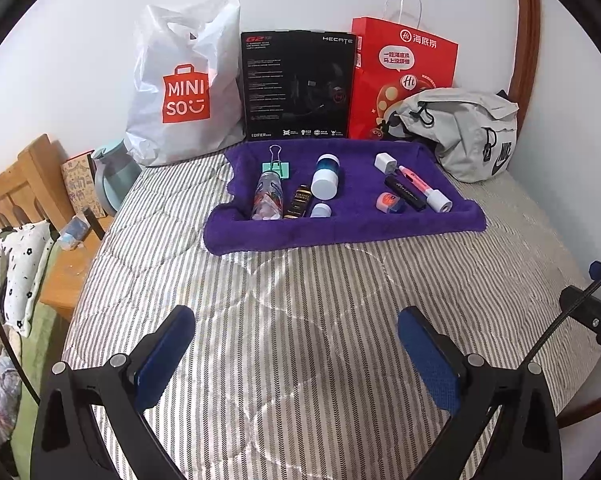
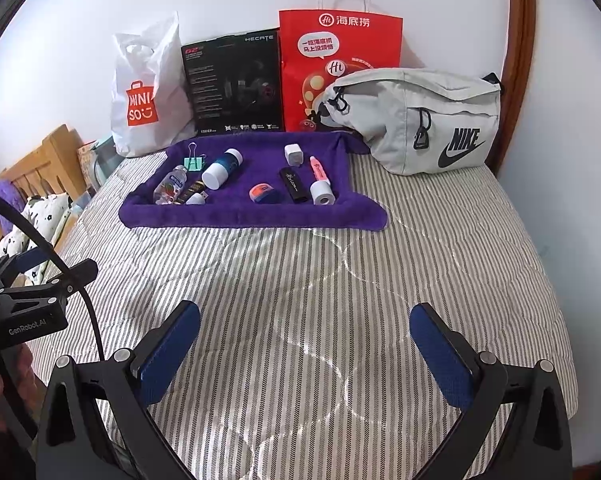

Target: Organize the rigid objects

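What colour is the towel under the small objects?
Purple towel, clearest in the right wrist view.

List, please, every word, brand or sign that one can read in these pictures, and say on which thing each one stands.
"MINI SO" with a smile sign: white plastic bag.
"HECATE", "G2", "EDIFIER": black box; its small print is too small to read.
"Hi" and "海底捞": red paper bag; the smaller characters are blurred.
"NIKE" with swoosh: grey waist bag.
"GenRobot.AI": left hand-held gripper.
Labels on the small things on the purple towel: unreadable.
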{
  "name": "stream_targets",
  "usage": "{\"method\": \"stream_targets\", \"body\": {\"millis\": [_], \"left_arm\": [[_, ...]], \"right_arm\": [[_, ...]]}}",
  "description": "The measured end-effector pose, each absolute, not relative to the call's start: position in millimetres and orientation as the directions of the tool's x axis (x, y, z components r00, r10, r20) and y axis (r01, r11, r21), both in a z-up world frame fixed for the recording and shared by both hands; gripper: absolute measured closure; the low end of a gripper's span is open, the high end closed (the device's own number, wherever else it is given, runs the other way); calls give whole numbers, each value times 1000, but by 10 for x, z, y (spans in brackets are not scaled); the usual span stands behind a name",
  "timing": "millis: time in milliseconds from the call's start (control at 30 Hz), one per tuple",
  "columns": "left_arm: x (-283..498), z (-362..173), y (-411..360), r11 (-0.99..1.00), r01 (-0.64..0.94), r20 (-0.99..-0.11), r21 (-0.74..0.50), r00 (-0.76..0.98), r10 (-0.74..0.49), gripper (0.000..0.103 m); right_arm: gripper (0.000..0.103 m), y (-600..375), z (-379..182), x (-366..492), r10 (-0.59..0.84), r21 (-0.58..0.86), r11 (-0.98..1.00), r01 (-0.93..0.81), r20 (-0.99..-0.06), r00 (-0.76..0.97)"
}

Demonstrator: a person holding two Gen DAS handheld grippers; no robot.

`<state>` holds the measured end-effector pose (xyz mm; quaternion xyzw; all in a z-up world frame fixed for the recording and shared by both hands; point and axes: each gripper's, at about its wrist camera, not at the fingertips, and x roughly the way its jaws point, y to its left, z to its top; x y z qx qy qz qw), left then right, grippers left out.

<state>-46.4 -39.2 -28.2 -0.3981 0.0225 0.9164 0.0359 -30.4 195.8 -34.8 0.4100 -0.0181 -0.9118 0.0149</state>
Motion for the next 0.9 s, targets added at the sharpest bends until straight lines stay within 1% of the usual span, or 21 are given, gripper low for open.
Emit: {"method": "stream_targets", "body": {"millis": [900], "left_arm": [[-448, -288, -402, -997, -77, -732, 18, -680, 39, 0]], "right_arm": [[0, 1952, -326, -276, -47, 43, -999, 22, -748, -662]]}}
